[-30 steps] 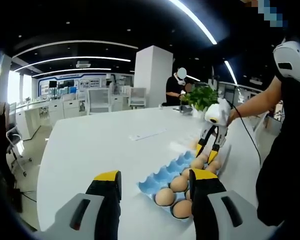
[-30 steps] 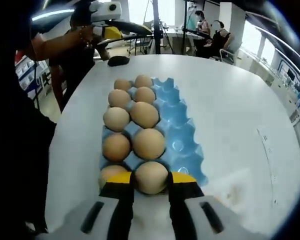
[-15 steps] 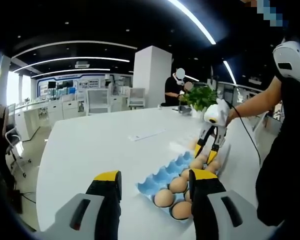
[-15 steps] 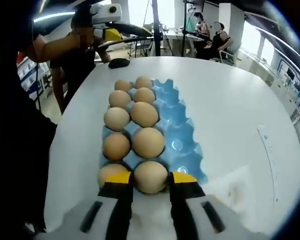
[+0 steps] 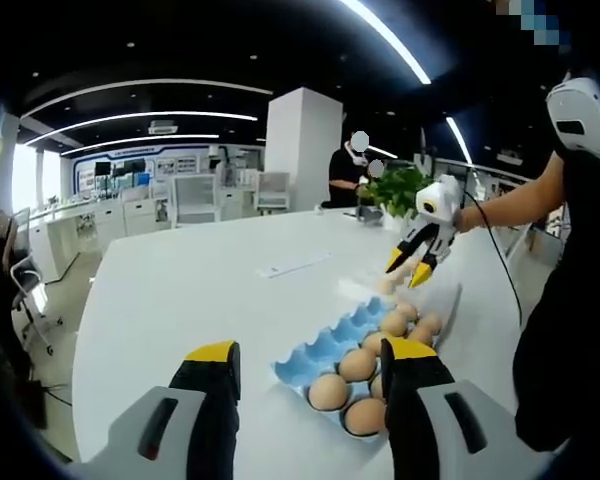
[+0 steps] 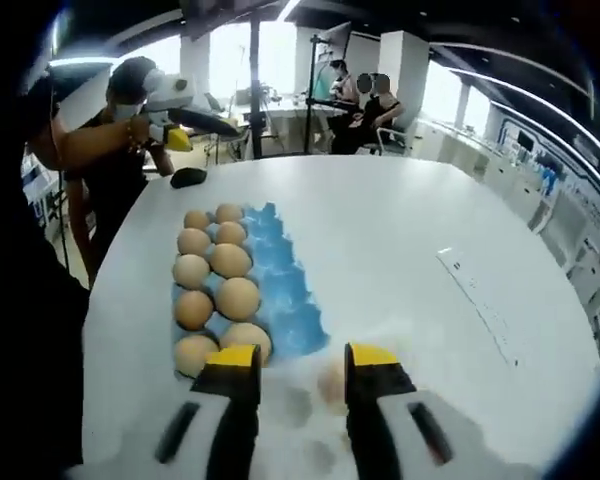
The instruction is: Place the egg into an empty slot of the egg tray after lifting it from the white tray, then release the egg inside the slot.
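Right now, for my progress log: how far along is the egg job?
Done: ten eggs sit in the egg tray, filling two rows. In hand: nothing; the right gripper hangs open over an egg on the white tray. Left: grip it, lift it, release it in an empty slot.

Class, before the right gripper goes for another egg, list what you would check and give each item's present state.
1. Right gripper open, holding nothing: ok.
2. Brown egg lying in the white tray just ahead of its jaws: ok, though blurred.
3. That egg centred between the jaws: cannot tell.
4. Blue moulded egg tray has empty slots: ok, the row beside the eggs is bare.
5. Left gripper open, holding nothing, held off the egg tray: ok.
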`<action>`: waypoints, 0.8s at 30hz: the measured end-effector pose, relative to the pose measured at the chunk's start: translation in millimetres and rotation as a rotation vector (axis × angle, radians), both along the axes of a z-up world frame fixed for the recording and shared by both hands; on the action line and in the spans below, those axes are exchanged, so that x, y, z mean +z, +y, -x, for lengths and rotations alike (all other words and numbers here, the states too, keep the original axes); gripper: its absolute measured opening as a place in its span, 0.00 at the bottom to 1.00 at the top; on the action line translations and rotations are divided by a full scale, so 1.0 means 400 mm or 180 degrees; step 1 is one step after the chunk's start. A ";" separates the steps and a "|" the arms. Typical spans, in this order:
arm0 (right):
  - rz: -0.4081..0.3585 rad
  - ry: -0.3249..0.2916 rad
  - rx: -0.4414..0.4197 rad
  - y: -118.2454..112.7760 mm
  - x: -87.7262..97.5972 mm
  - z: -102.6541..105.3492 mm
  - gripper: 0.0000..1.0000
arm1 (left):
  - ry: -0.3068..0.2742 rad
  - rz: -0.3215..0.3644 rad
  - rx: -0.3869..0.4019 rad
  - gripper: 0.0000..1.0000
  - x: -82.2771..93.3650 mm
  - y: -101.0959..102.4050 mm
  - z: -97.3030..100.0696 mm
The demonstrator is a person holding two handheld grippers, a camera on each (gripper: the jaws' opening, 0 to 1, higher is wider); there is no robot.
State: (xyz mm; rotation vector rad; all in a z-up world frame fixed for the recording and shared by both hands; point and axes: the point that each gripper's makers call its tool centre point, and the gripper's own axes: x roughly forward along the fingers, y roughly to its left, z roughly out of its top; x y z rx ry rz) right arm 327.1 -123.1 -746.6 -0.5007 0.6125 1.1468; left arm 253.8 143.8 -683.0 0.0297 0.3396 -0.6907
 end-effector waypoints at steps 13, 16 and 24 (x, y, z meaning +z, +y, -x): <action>0.0192 0.0048 -0.0262 -0.018 -0.068 -0.048 0.33 | 0.0007 -0.0041 -0.0016 0.57 -0.001 -0.001 -0.001; 0.0321 0.0041 -0.0201 -0.021 -0.086 -0.045 0.33 | 0.0003 -0.0038 -0.0012 0.57 0.000 0.000 -0.001; 0.0408 0.0120 -0.0092 -0.022 -0.105 -0.037 0.28 | 0.0005 -0.0016 -0.0026 0.57 0.001 -0.005 -0.001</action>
